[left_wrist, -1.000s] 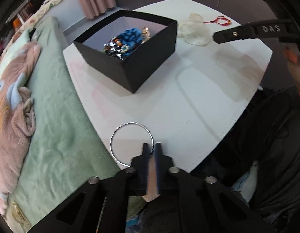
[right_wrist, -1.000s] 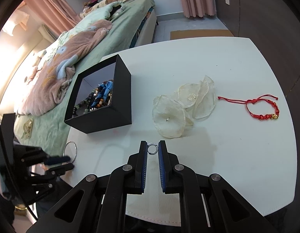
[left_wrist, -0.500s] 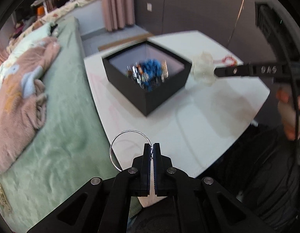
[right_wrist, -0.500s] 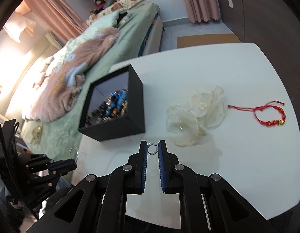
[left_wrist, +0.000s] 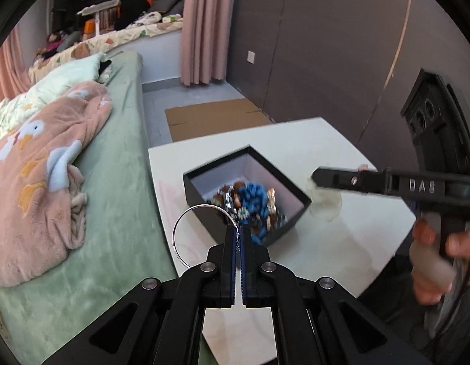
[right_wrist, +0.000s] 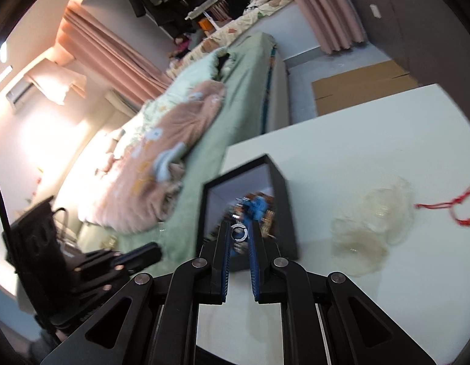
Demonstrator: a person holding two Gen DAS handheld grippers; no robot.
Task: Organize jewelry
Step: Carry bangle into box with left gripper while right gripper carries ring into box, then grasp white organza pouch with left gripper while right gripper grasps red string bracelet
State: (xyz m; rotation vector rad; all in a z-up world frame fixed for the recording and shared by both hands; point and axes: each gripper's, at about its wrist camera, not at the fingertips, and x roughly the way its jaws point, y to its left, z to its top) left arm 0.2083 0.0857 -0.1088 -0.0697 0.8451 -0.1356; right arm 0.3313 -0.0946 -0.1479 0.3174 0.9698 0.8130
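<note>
left tool [left_wrist: 238, 231] pinching bangle [left_wrist: 186, 231], lifted off desk [left_wrist: 341, 249] edge | right tool [right_wrist: 238, 233] pinching ring [right_wrist: 239, 233] | both now nearer box [left_wrist: 250, 200], left desk edge | drop-off next, likely

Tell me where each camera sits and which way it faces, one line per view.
Left wrist: sits on the left hand-held gripper, which pinches a thin silver bangle; faces down toward the black box on the white table; a hand shows at right.
Right wrist: sits on the right hand-held gripper, which holds a small ring; faces the same box; no hand is clear.
Shared: box, table, bed, each other's gripper.
</note>
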